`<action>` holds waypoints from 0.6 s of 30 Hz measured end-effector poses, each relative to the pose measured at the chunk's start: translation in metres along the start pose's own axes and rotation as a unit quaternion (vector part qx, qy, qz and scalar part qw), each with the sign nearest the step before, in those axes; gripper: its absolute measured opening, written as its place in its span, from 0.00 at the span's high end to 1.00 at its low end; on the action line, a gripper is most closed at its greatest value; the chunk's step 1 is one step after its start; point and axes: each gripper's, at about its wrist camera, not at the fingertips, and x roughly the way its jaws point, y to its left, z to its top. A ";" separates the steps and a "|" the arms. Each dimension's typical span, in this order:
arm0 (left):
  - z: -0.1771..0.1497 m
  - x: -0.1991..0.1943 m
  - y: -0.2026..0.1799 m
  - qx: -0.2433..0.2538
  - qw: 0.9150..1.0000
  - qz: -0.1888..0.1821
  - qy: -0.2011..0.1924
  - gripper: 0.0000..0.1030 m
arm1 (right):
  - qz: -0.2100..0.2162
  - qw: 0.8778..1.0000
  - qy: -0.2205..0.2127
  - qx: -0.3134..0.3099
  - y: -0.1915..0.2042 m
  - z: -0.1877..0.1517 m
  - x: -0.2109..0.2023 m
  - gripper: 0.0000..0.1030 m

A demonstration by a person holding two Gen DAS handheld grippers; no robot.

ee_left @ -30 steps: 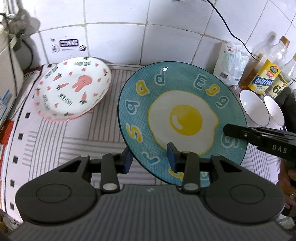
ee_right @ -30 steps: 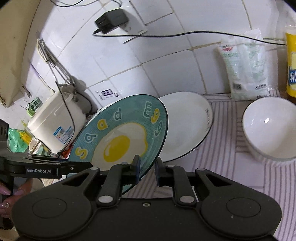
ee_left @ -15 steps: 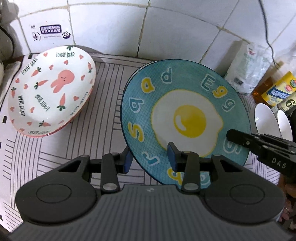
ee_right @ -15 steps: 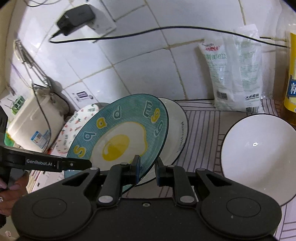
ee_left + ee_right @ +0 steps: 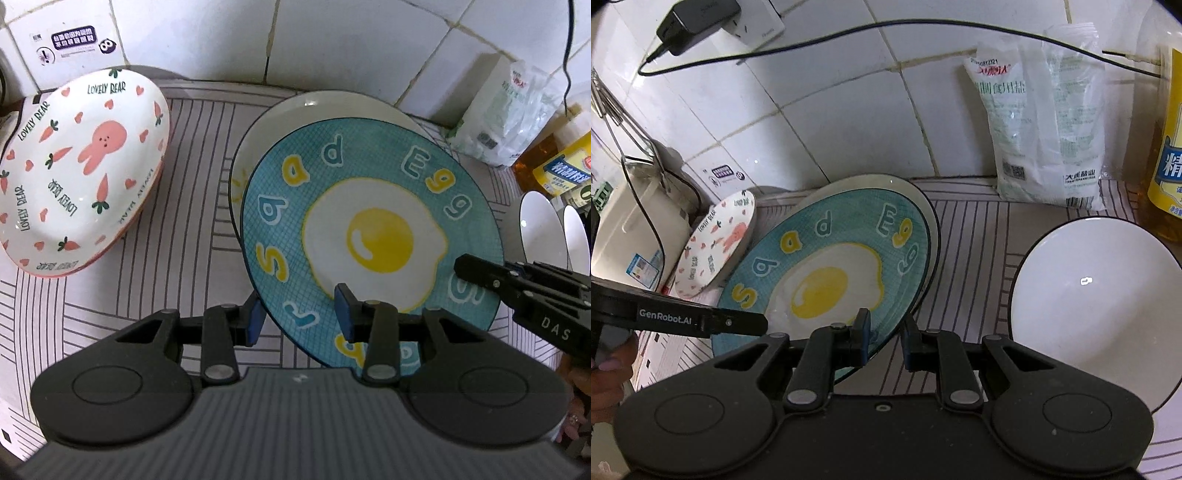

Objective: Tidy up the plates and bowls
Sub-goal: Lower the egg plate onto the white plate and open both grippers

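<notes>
Holding the teal egg plate (image 5: 373,236) from both sides, I am closing my left tool (image 5: 299,319) on its lower rim, one blue pad under the plate and one on its printed face. My right tool (image 5: 884,336) is clamping the opposite edge in the same way, its left finger lying over the plate and its right finger beneath. The plate is tilting slightly and is lying over a white plate with a dark rim (image 5: 258,147), whose far edge is showing behind it in both views; whether the two are touching I cannot tell. To the left, a rabbit-and-carrot plate (image 5: 77,173) is resting at a tilt on the striped cloth covering the desk (image 5: 192,206), well apart from the egg plate. To the right, a white bowl (image 5: 1097,306) is sitting on the same cloth, just beside my right tool. A bag of salt (image 5: 1045,122) and a bottle of oil (image 5: 1167,147) are standing against the tiled wall (image 5: 831,92). A white rice cooker (image 5: 631,229) is standing at the far left.
</notes>
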 end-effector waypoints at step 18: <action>0.014 0.012 -0.013 -0.010 0.999 0.043 0.025 0.63 | -0.098 0.993 0.055 -0.030 0.028 0.014 0.018 0.65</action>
